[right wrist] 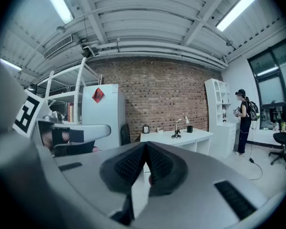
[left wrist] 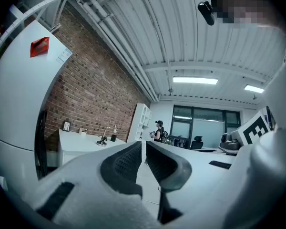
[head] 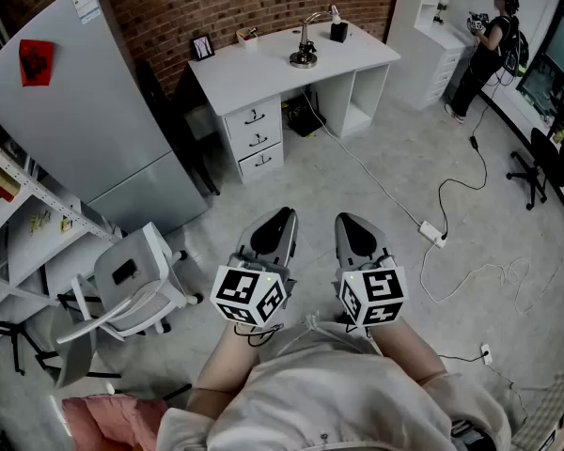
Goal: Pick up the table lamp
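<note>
The table lamp [head: 305,50], a silver one with a round base and a bent arm, stands on the white desk [head: 263,73] against the brick wall. It shows small and far off in the left gripper view [left wrist: 104,138] and in the right gripper view [right wrist: 177,130]. My left gripper [head: 274,224] and right gripper [head: 357,228] hang side by side close to my body, well short of the desk, over bare floor. The left gripper [left wrist: 144,144] has its jaws almost together with nothing between them. The right gripper [right wrist: 145,146] has its tips touching and is empty.
A grey fridge [head: 75,111] stands left of the desk, with a white swivel chair [head: 136,289] and metal shelving [head: 9,205] nearer me. A power strip [head: 432,231] and cables trail over the floor at right. A person [head: 489,50] stands by white shelves at far right.
</note>
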A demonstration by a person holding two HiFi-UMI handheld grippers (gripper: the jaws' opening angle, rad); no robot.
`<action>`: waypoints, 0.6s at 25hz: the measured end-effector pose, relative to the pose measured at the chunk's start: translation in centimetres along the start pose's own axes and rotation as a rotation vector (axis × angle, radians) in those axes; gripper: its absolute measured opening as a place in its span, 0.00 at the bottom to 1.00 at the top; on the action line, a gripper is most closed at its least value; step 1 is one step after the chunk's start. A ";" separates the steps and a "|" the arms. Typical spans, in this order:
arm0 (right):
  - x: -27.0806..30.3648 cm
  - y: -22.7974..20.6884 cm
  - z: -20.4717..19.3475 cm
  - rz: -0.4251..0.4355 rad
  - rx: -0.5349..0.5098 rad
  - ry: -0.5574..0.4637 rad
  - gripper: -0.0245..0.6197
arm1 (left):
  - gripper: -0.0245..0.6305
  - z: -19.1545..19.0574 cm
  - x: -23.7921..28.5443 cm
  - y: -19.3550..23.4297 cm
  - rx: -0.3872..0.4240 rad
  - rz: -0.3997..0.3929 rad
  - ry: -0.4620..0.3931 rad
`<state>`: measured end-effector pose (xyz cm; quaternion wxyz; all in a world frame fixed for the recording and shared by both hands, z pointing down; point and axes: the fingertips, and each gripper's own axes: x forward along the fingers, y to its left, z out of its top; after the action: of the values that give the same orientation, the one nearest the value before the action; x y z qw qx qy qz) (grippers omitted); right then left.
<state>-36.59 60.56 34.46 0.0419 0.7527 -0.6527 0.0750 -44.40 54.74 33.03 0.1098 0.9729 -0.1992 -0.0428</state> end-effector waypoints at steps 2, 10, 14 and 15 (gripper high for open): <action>0.1 0.0 -0.2 0.002 -0.003 0.001 0.08 | 0.10 -0.3 0.1 0.1 -0.002 0.004 0.001; 0.7 -0.3 -1.3 -0.010 0.024 0.017 0.08 | 0.10 -1.4 0.0 0.8 -0.021 0.015 0.021; 1.7 -0.2 -1.4 0.004 0.024 0.030 0.08 | 0.10 -1.7 0.2 1.6 -0.046 0.035 0.028; 2.0 -0.2 -1.5 0.011 0.023 0.035 0.08 | 0.10 -1.8 0.4 1.9 -0.054 0.042 0.032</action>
<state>-36.16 58.88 36.26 0.0445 0.7482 -0.6550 0.0959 -44.53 53.22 35.25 0.1403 0.9657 -0.2164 -0.0303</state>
